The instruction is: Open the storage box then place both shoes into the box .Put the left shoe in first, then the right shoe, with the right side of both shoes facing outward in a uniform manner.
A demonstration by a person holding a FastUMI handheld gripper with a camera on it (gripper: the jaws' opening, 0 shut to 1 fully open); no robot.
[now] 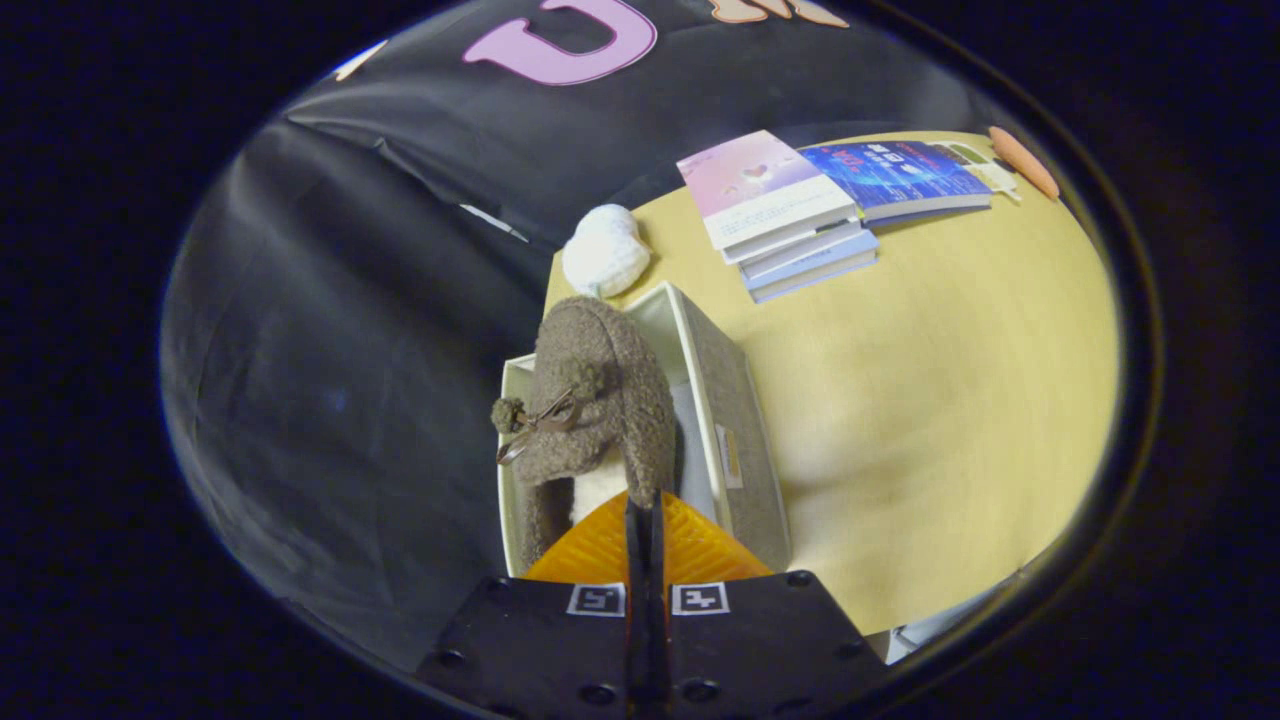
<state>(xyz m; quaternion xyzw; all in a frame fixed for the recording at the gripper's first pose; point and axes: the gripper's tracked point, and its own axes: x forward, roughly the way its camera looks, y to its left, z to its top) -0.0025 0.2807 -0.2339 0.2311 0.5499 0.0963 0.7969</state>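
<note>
Pinching the back edge of a fuzzy brown shoe (598, 400), the gripper (645, 520) is showing almost no gap between its two fingers. Both fingers are pressing on the shoe's rim, one on each side of it, so the shoe is being held tight.

The shoe is hanging just ahead of the fingers, and it is sitting over the open storage box (715, 400). Its toe is pointing away from the gripper, toward the far end of the box. A little bow with fluffy pom-poms (530, 420) is sticking out on the shoe's side, toward the black cloth wall (330, 350). Some pale fluffy lining is showing inside the shoe, close to the fingers. How deep the shoe is sitting in the box is hard to tell.

The box is grey on the outside and white on the inside. It is standing at the edge of a yellow table (930, 400), next to the cloth wall.

Beyond the box, a white crumpled lump (605, 250) is lying on the table near the wall. Farther off, a stack of books (785, 215) is resting on the table, and a blue book (895, 178) is lying beside the stack. A small orange thing (1023, 160) is lying past the books, at the far side of the table.
</note>
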